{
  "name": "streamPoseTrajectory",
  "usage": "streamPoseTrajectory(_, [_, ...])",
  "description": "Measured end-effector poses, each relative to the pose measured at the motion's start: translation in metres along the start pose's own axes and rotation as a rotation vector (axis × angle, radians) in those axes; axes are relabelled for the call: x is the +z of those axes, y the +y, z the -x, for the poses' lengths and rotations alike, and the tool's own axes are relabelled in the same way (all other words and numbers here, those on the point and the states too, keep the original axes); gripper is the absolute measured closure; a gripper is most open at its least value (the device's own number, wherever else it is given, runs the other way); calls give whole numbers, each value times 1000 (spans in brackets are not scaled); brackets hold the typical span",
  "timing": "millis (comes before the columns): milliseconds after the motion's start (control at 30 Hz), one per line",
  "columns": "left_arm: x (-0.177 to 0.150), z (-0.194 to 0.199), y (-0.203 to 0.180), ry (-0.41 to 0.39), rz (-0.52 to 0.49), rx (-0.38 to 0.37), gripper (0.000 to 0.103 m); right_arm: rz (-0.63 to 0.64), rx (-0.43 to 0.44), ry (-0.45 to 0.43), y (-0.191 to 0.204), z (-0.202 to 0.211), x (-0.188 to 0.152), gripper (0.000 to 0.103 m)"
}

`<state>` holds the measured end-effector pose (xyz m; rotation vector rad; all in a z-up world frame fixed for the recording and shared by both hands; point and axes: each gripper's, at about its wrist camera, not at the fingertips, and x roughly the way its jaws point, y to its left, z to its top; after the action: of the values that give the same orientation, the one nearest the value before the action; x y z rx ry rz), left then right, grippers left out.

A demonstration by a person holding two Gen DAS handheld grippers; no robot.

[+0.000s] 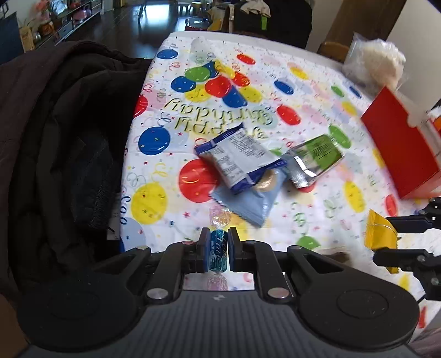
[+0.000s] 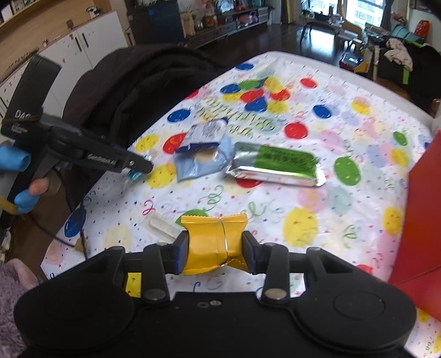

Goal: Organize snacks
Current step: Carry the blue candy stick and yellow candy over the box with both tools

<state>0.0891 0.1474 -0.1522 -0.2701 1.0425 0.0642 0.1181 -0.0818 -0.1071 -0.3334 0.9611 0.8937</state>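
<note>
Currently my left gripper [image 1: 217, 253] pinches a blue twist-wrapped candy [image 1: 218, 254], my right gripper [image 2: 215, 249] clamps a crumpled yellow foil packet [image 2: 212, 242], presumably bound for the red box [image 2: 421, 220] at three o'clock.

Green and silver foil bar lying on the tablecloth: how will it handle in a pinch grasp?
The green and silver foil bar looks flat and boxy, so probably fairly stiff and unlikely to roll. Its shiny foil may be slippery under the pads. The crimped ends look floppy, so gripping across the middle seems safer.

floor [image 2: 264, 41]: dark, glossy | cabinets [image 2: 82, 46]: white | window [image 2: 363, 11]: bright
</note>
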Motion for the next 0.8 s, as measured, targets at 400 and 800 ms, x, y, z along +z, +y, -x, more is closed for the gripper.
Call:
streamPoseTrajectory(400, [17,37,-63,-67,-6,-49,91,-65,-89,-150,-52,63,-1,63])
streamPoseTrajectory(800, [56,49,-158,-118,-96,-92,90,-139,-190,-251,-132,121,-14,63])
